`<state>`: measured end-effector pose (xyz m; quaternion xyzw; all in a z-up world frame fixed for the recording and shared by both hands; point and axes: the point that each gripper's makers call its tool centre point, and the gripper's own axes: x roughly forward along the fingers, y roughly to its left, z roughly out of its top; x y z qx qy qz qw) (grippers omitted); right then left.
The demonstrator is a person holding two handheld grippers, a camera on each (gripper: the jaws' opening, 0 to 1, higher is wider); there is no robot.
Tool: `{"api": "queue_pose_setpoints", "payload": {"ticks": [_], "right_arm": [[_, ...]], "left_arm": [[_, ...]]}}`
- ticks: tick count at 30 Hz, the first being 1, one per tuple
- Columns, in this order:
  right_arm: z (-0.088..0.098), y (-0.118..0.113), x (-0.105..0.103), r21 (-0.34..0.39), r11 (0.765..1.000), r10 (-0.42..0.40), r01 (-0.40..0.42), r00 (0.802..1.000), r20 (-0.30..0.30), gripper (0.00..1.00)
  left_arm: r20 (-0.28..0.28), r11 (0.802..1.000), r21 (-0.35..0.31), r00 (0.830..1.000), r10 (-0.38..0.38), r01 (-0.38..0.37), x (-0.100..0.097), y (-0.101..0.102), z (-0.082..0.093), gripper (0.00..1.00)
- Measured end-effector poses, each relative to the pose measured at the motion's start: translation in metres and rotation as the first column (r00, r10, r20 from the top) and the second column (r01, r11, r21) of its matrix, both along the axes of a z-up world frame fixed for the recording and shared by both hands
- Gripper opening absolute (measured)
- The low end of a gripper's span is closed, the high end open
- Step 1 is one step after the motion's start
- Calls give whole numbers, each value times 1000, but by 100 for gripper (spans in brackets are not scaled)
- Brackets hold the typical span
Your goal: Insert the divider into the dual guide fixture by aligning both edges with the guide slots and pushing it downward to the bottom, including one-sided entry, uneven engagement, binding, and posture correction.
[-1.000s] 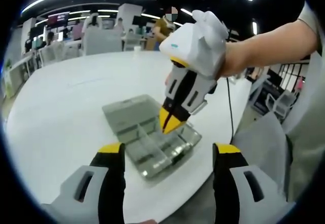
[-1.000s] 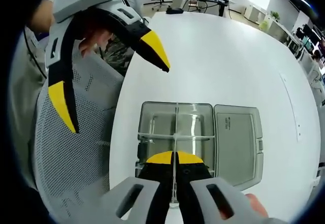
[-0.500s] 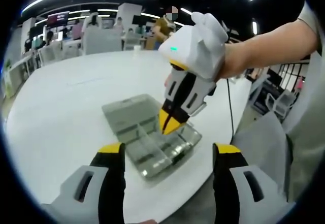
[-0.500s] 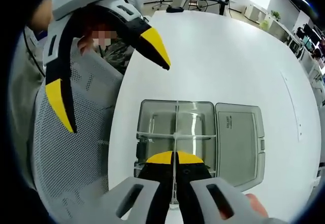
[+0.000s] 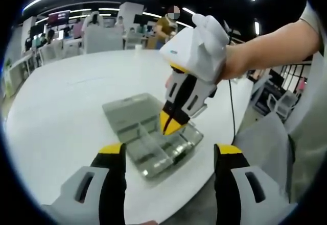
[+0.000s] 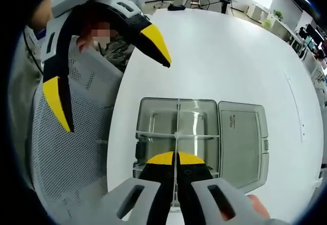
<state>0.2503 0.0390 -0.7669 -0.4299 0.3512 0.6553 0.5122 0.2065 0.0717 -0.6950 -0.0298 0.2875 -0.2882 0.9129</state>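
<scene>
We see the right hand-held gripper point(image 6: 175, 158) clenched on the thin clear divider point(image 6: 177, 128) over the transparent plastic box point(image 6: 153, 120); left hand-held gripper point(image 5: 168, 153) spread wide, holding nothing.

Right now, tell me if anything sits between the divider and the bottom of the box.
Nothing visible does. The right gripper pinches the clear divider upright over the open box, already crossing the other divider seated there. The left gripper hangs open, off to the side above the table.
</scene>
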Motion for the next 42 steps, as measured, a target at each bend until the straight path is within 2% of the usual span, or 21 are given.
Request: {"api": "queue_pose_setpoints", "payload": {"ticks": [42], "right_arm": [[-7, 0, -1, -14, 1000, 11, -11, 1000, 12, 0]], "left_arm": [[-10, 1000, 0, 1000, 7, -7, -2, 1, -3, 68]]}}
